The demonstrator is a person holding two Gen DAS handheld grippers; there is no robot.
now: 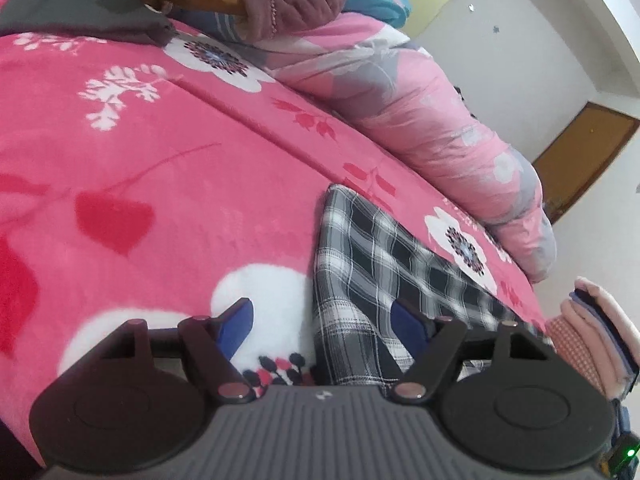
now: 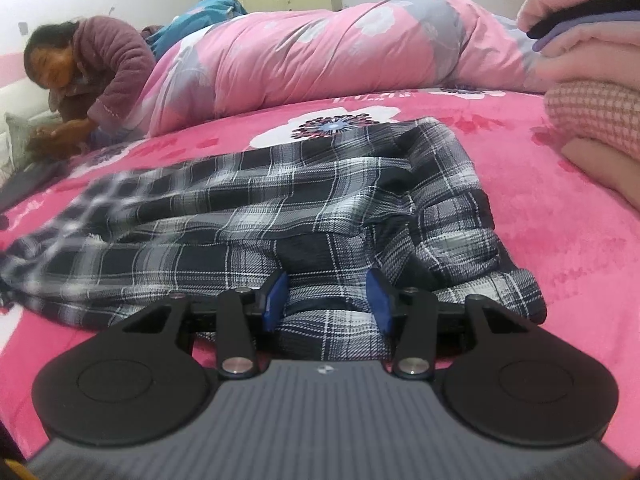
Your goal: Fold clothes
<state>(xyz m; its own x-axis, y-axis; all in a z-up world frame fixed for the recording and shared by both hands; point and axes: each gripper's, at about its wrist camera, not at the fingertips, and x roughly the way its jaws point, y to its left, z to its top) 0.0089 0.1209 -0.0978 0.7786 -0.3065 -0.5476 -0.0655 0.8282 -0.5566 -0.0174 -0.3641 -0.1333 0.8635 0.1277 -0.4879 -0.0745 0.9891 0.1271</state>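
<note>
A black-and-white plaid garment (image 2: 280,204) lies crumpled on the pink floral blanket (image 2: 560,220). My right gripper (image 2: 326,300) is open, low over the garment's near edge, with plaid cloth between its blue pads and not pinched. In the left wrist view the same garment (image 1: 380,264) runs from the lower middle to the right. My left gripper (image 1: 324,328) is open wide above the bed; its right pad is over the garment's edge and its left pad is over the bare blanket (image 1: 140,160).
A rolled pink floral quilt (image 2: 320,48) lies along the far side of the bed. A stack of folded clothes (image 2: 592,112) stands at the right, also in the left wrist view (image 1: 596,336). A person in a purple jacket (image 2: 100,64) leans at the far left.
</note>
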